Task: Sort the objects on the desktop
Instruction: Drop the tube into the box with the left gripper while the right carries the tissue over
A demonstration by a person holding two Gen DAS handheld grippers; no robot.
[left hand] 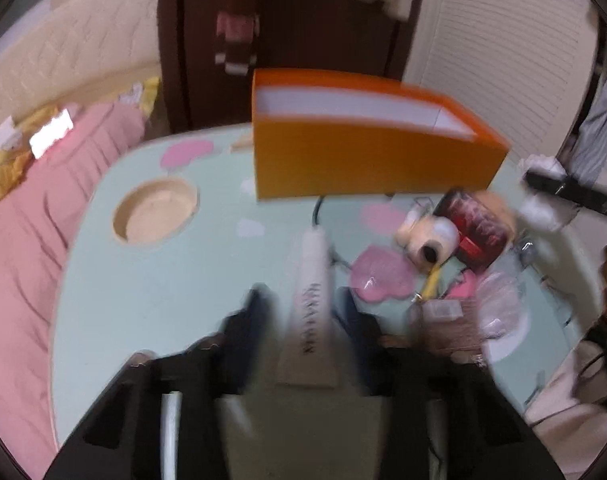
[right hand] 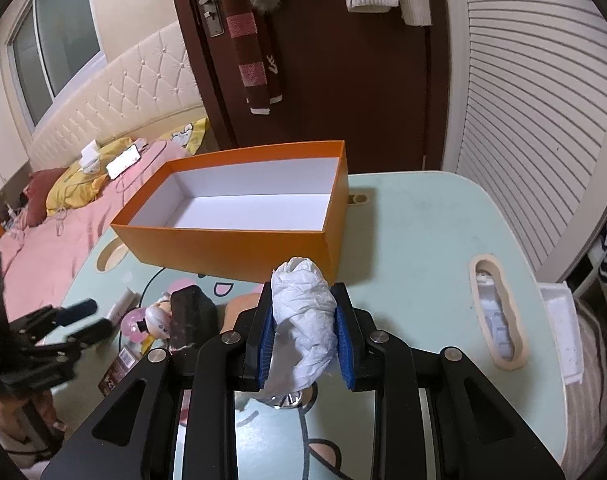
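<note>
An orange box (right hand: pixel 223 240) with a white inside stands open on the pale green table (right hand: pixel 415 232); it also shows in the left wrist view (left hand: pixel 367 160). My right gripper (right hand: pixel 305 312) is shut on a crumpled white paper wad (right hand: pixel 303 320), held above the table just in front of the box. My left gripper (left hand: pixel 303 300) is blurred; a white tube (left hand: pixel 309 312) with dark lettering lies between its fingers, which stand apart from it. In the right wrist view the left gripper (right hand: pixel 83 320) is at the far left.
A small clutter lies on the table: a dark red packet (left hand: pixel 475 224), a white round toy (left hand: pixel 431 240), clear plastic wrap (left hand: pixel 499 300). The table has a round cup recess (left hand: pixel 155 212) and a long slot (right hand: pixel 497 316). A pink bed (left hand: pixel 23 240) lies left.
</note>
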